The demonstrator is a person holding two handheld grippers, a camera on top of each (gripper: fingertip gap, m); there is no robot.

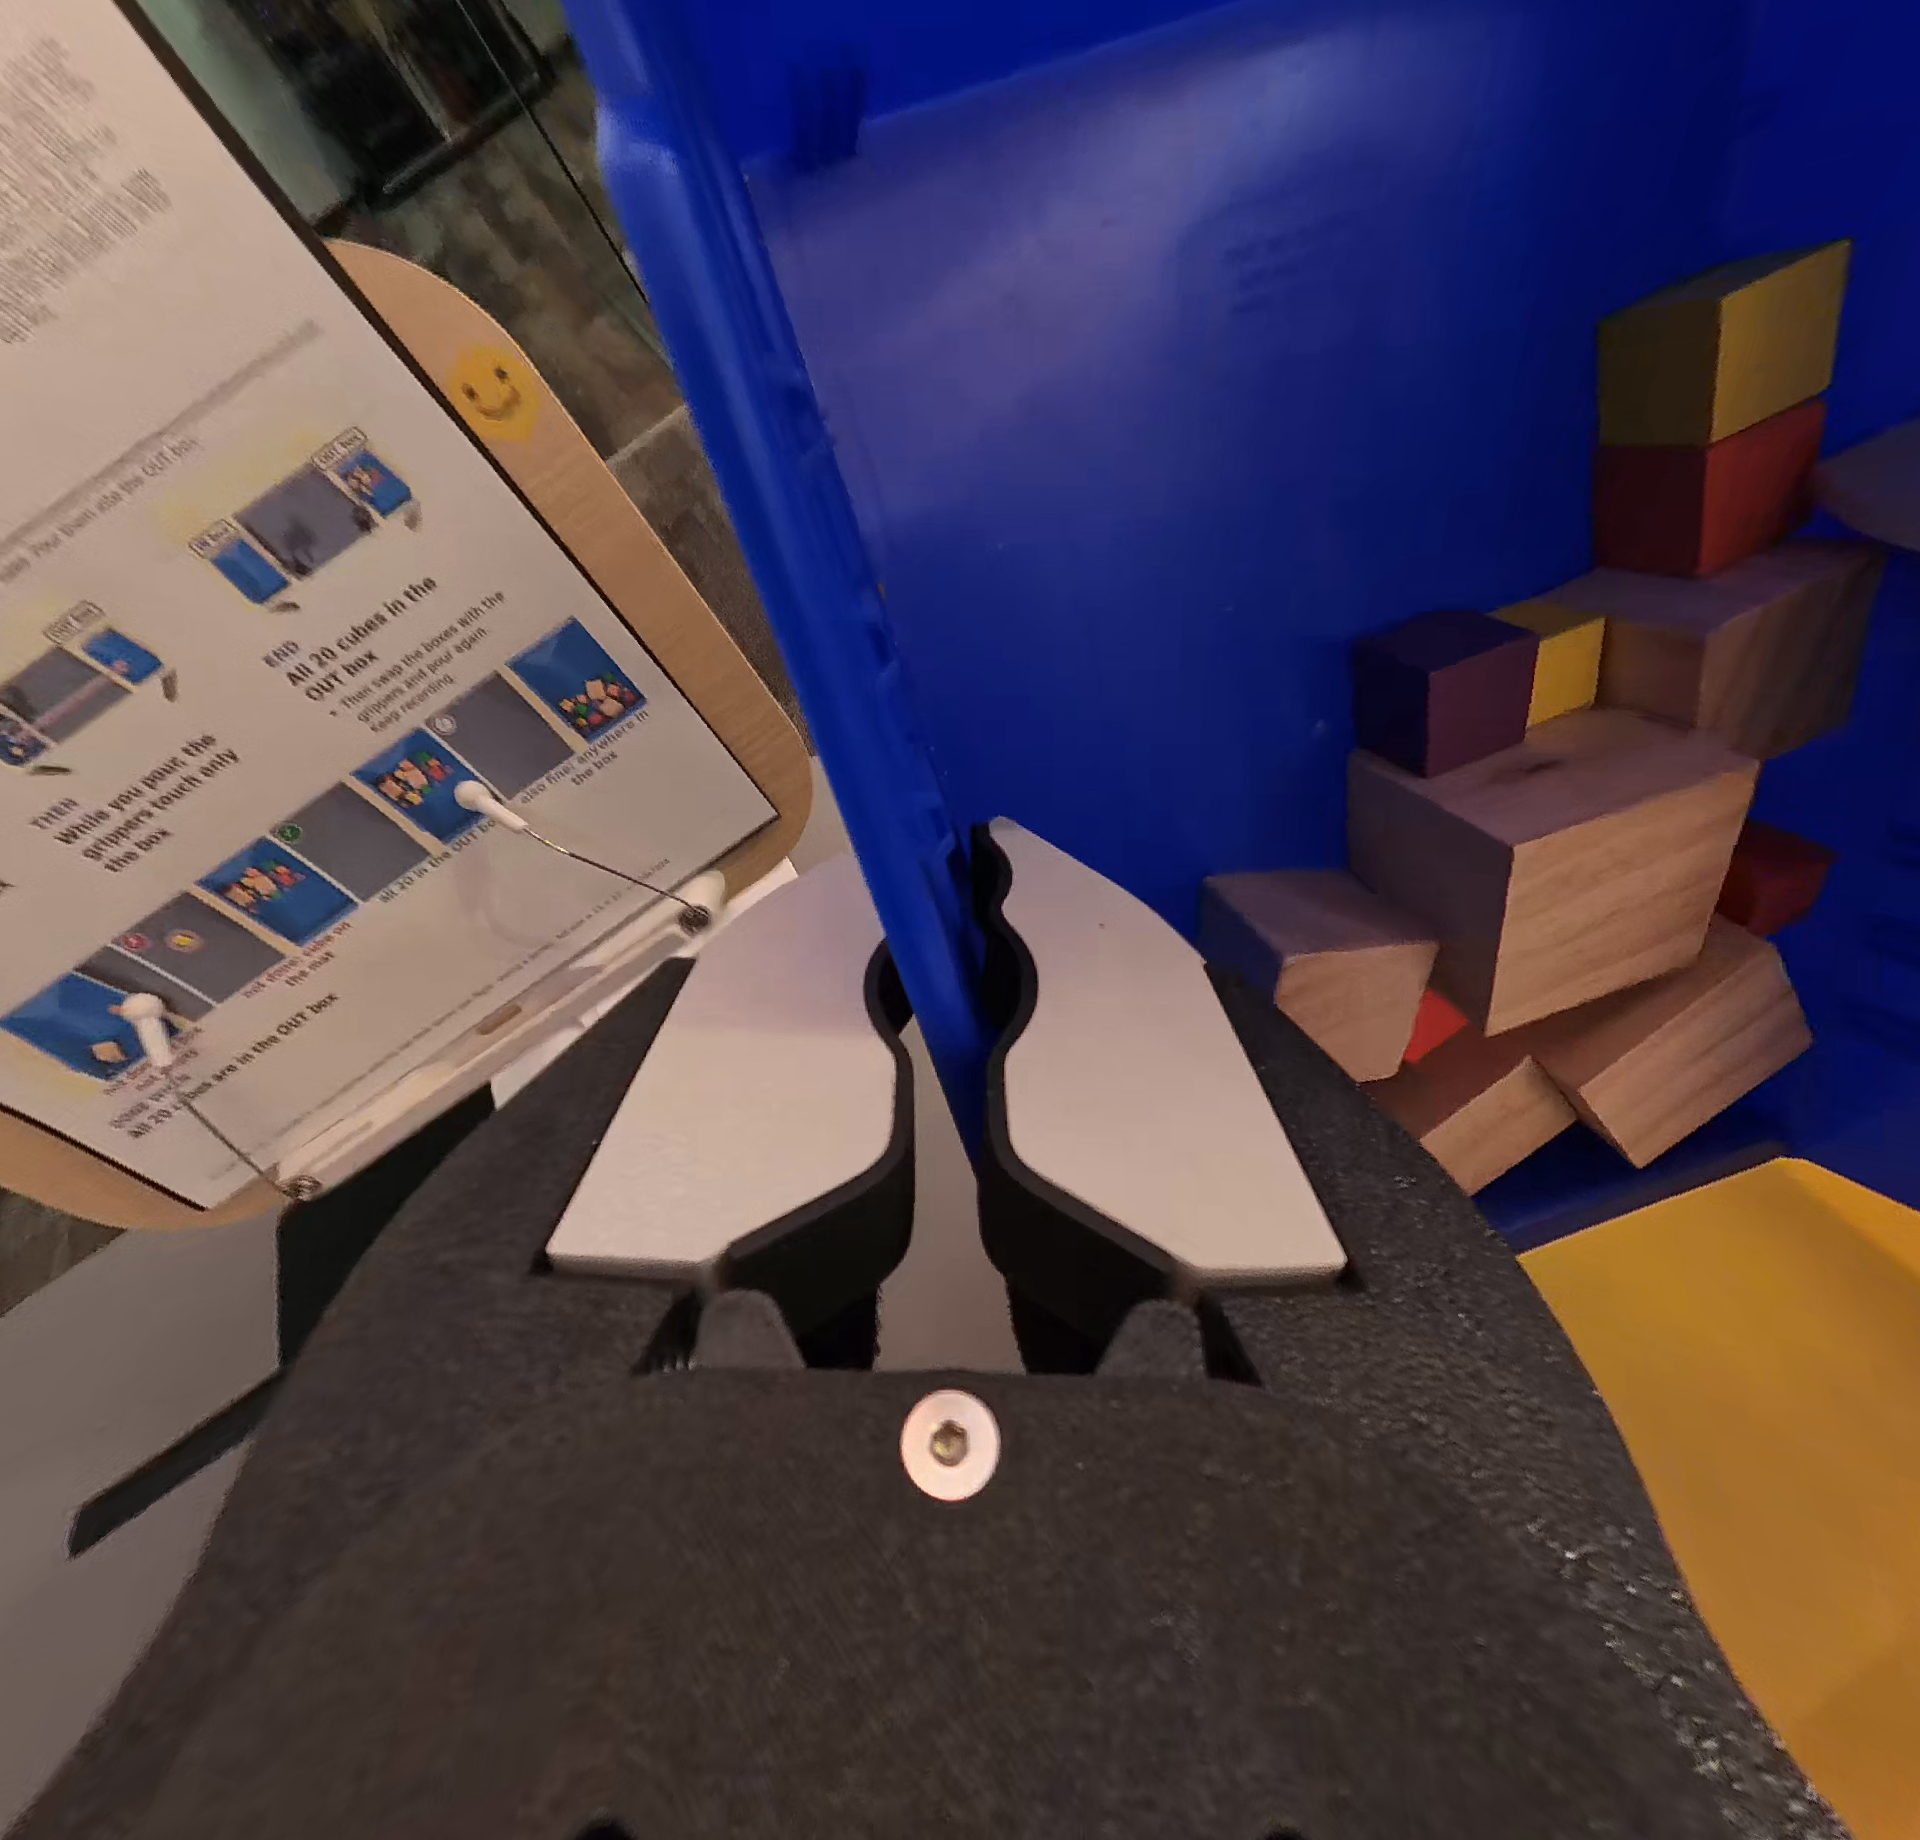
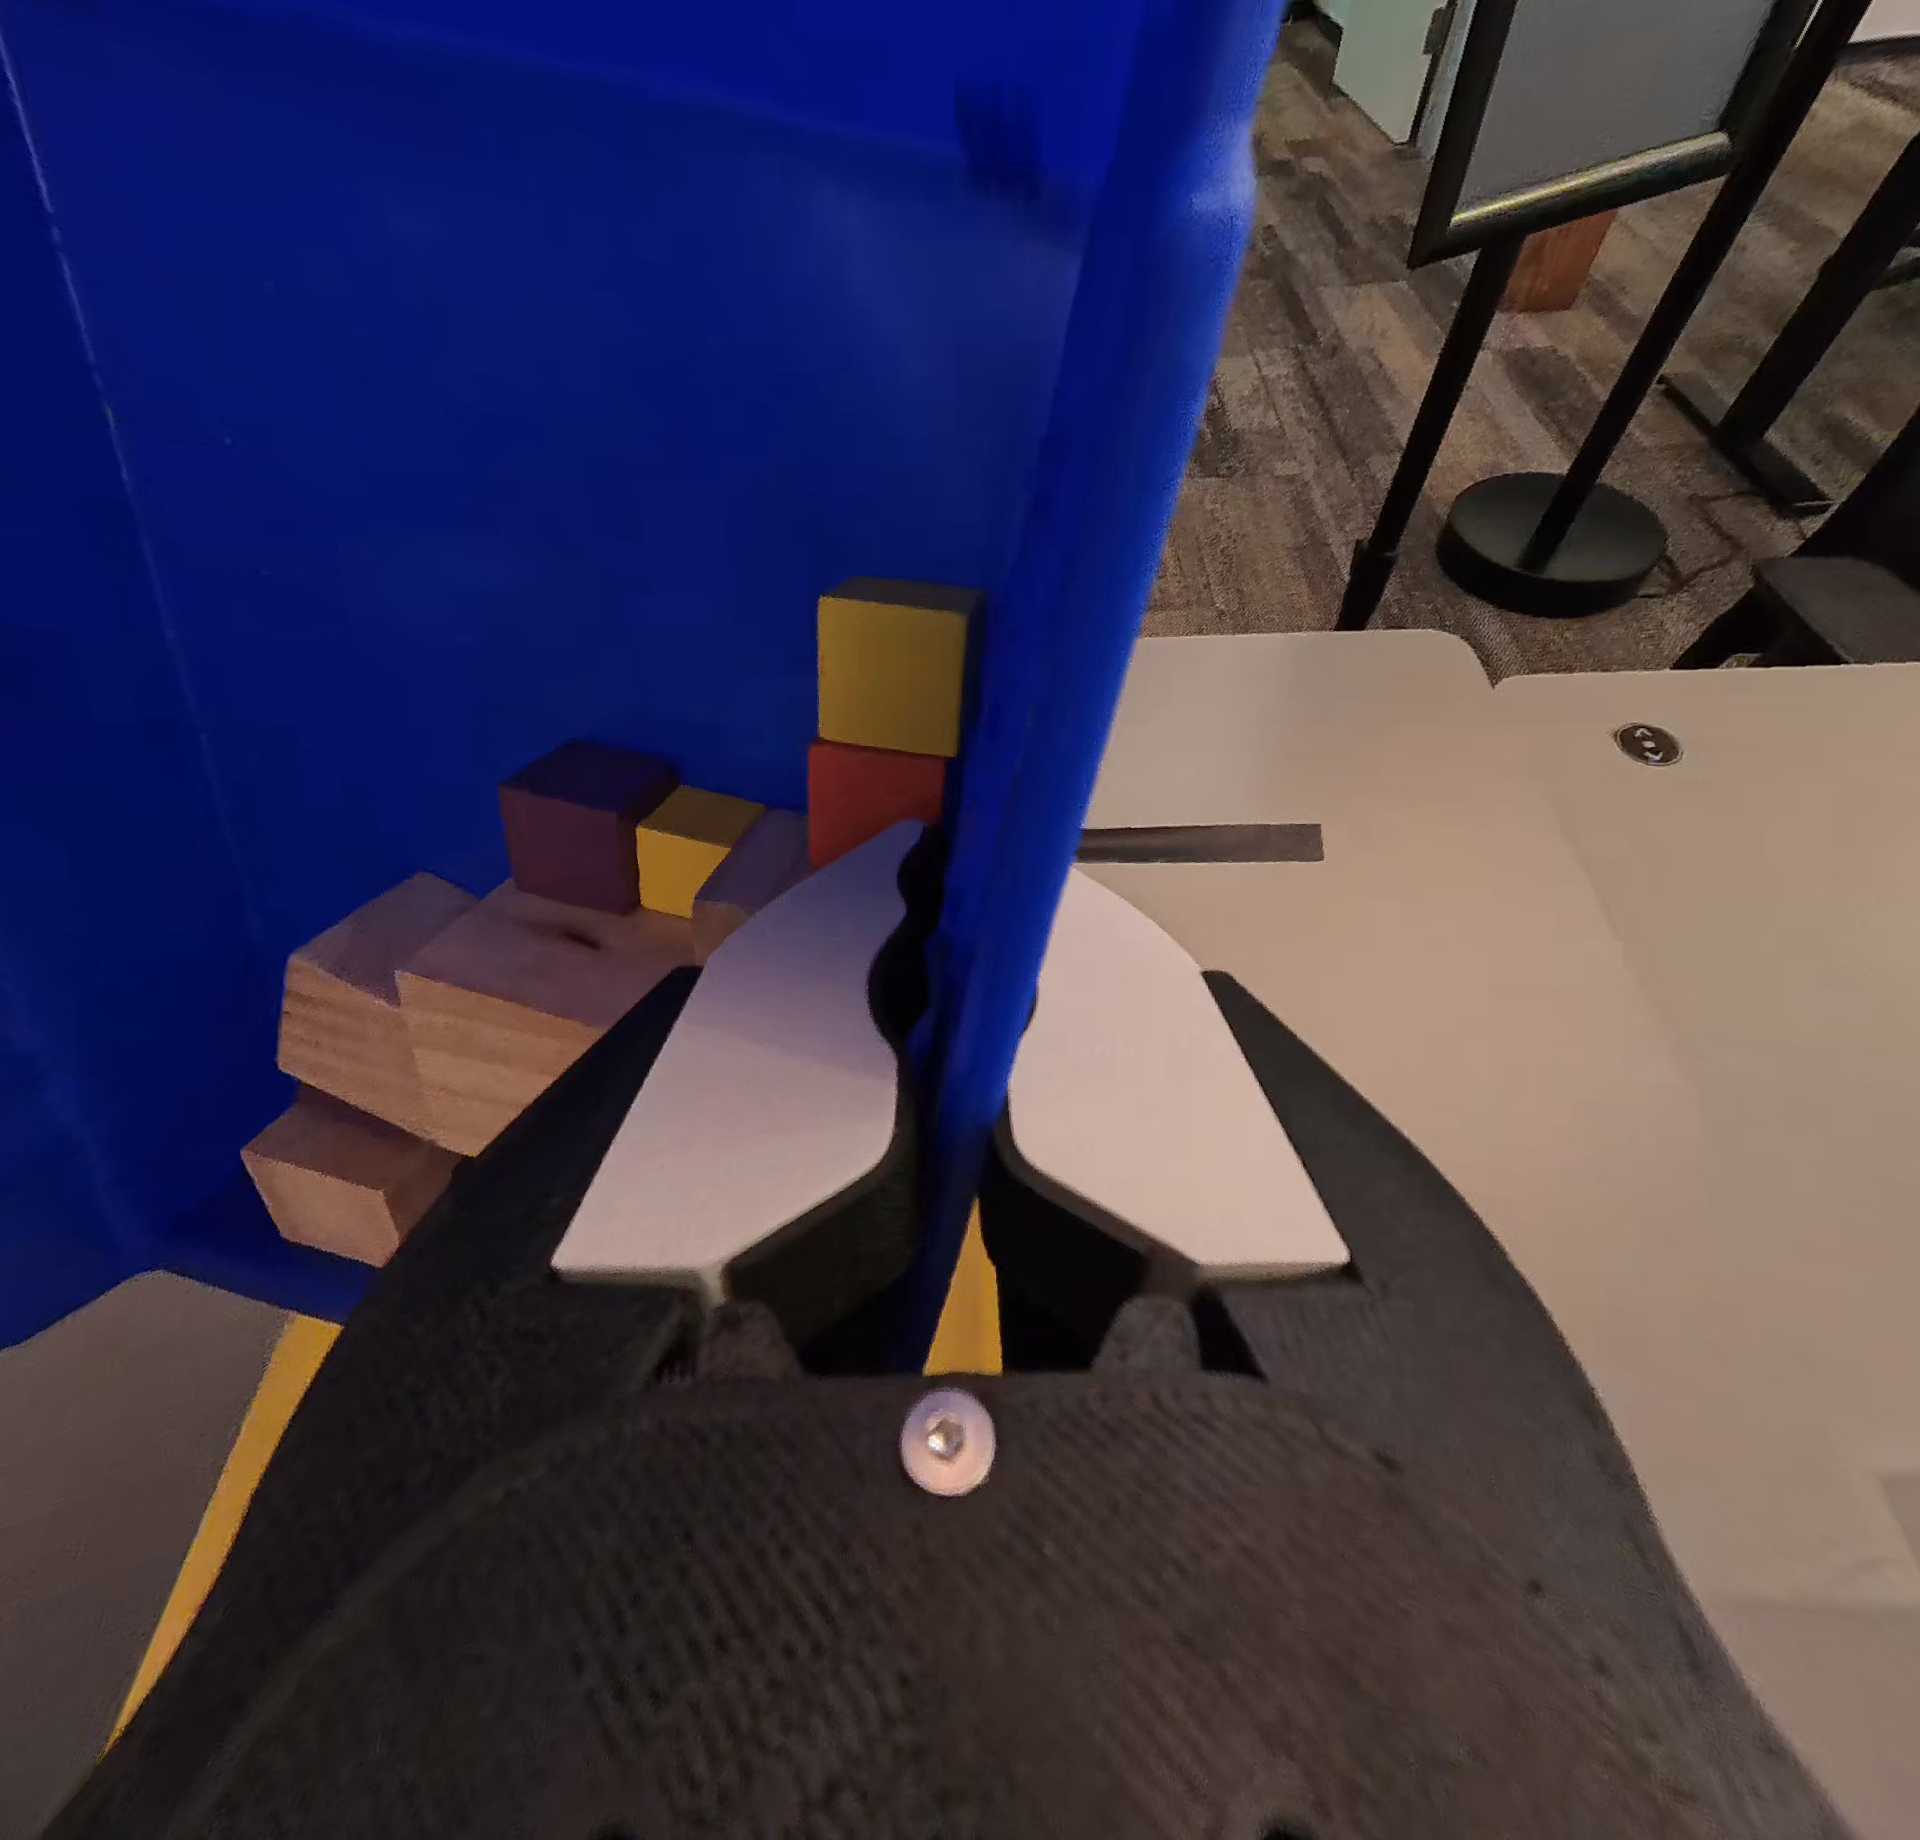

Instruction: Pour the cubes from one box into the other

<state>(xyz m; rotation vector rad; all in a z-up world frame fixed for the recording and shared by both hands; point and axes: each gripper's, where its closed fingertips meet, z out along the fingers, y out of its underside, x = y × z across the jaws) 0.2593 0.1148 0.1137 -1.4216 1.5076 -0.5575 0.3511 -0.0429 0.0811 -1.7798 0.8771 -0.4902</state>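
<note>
Beside the instruction board (image 1: 343, 710), each gripper (image 1: 961, 917) (image 2: 971, 917) clamps the blue box (image 1: 1195, 440) wall; cubes (image 1: 1558, 855) piled inside.

Box (image 1: 1195, 440) top cropped; instr sheet (image 1: 208, 647) txt blurry.

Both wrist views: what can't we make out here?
- Second box: not clearly in either view; the blue box fills both.
- Cube count: left wrist view cuts the pile at its right edge; in the right wrist view the right gripper covers part.
- Left gripper: box wall hides its fingertips.
</note>
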